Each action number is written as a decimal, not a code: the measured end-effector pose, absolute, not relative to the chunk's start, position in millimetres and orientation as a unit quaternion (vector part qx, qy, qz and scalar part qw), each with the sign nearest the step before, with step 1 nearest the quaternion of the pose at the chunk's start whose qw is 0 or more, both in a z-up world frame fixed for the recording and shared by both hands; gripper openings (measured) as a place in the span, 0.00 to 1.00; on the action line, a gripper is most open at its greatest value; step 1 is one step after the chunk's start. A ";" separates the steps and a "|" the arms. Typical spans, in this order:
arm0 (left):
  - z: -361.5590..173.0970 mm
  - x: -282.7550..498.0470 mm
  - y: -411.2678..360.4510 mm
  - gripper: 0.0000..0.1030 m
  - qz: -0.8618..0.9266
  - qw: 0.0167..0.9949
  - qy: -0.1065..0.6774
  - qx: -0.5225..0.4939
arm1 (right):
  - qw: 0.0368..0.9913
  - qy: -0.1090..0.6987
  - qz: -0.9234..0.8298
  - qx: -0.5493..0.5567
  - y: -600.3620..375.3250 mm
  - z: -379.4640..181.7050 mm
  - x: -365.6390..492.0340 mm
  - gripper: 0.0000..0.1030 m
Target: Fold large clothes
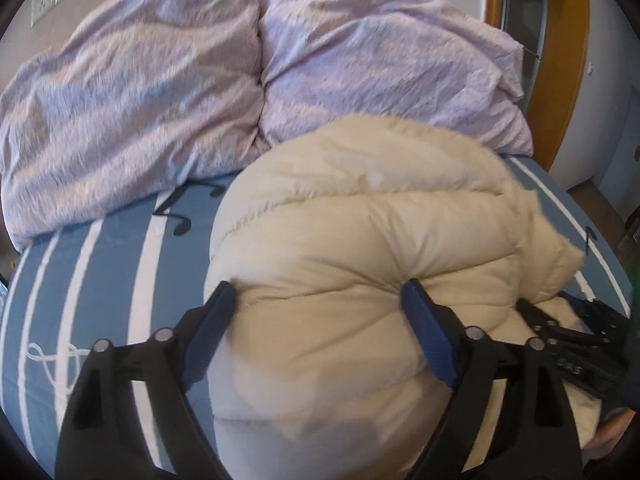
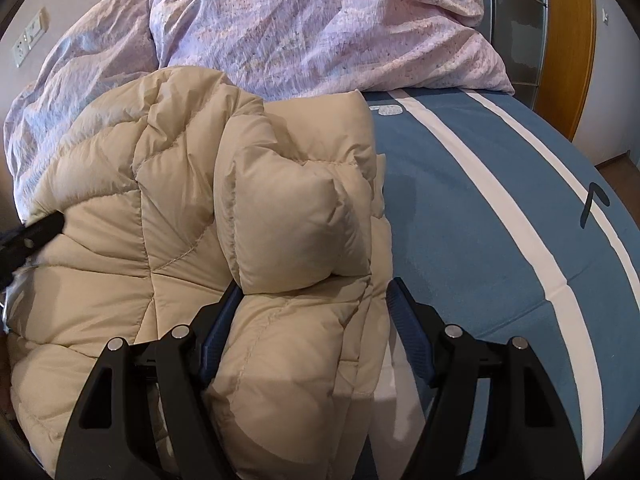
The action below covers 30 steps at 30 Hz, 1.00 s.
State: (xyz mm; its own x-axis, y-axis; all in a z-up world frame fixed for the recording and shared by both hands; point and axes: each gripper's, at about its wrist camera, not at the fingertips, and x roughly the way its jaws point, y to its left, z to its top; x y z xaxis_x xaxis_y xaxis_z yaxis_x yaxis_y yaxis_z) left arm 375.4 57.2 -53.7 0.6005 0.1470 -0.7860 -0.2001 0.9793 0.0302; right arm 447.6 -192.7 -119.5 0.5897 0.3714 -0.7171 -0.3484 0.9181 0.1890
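Note:
A cream puffer jacket (image 1: 360, 240) lies bunched on the blue striped bed sheet (image 1: 100, 280). My left gripper (image 1: 320, 300) is open, its blue pads spread wide with a fat fold of the jacket between them. In the right wrist view the jacket (image 2: 160, 220) fills the left half, with a folded sleeve or flap (image 2: 296, 208) on top. My right gripper (image 2: 316, 300) is open around the jacket's right edge. The right gripper also shows at the right edge of the left wrist view (image 1: 576, 332). The left gripper's tip pokes in at the left of the right wrist view (image 2: 36, 232).
A rumpled pink duvet (image 1: 180, 80) lies across the head of the bed behind the jacket, also in the right wrist view (image 2: 320, 32). The blue sheet with white stripes (image 2: 500, 220) stretches right of the jacket. A wooden door frame (image 1: 572, 40) stands at right.

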 end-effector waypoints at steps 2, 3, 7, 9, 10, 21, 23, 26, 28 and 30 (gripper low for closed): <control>-61.8 377.8 59.6 0.88 0.097 0.894 0.437 -0.033 | 0.892 0.404 0.201 0.013 -192.5 -119.4 447.9 0.70; -65.3 378.6 60.4 0.88 0.097 0.894 0.437 -0.034 | 0.893 0.403 0.201 0.013 -192.4 -119.5 447.7 0.70; -76.9 381.4 60.0 0.90 0.100 0.896 0.431 -0.031 | 0.893 0.403 0.201 0.016 -193.0 -120.4 448.4 0.70; -80.5 381.0 60.9 0.91 0.101 0.898 0.427 -0.034 | 0.893 0.402 0.201 0.017 -193.0 -120.5 448.6 0.70; -82.2 380.7 61.3 0.92 0.100 0.899 0.425 -0.036 | 0.893 0.402 0.201 0.017 -193.0 -120.4 448.6 0.70; -91.0 378.6 62.0 0.93 0.099 0.904 0.413 -0.044 | 0.895 0.398 0.200 0.022 -194.9 -122.9 448.8 0.71; -91.2 378.0 62.3 0.93 0.099 0.905 0.411 -0.045 | 0.895 0.399 0.200 0.023 -195.1 -123.1 449.0 0.72; -91.5 377.5 62.2 0.93 0.100 0.906 0.410 -0.045 | 0.895 0.399 0.200 0.023 -195.0 -123.4 448.9 0.72; -92.0 377.8 62.6 0.93 0.100 0.906 0.408 -0.045 | 0.894 0.399 0.200 0.025 -194.7 -123.9 449.0 0.72; -92.3 377.0 62.6 0.93 0.100 0.906 0.408 -0.046 | 0.894 0.400 0.199 0.028 -194.4 -124.5 449.1 0.73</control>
State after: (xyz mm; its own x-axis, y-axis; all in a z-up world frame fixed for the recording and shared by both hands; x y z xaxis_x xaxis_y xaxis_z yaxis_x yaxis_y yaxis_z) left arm 377.0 62.6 -92.3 0.6473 0.1440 -0.7485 -0.2196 0.9756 -0.0021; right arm 449.1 -194.4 -124.5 0.6005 0.3782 -0.7045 -0.3341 0.9192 0.2086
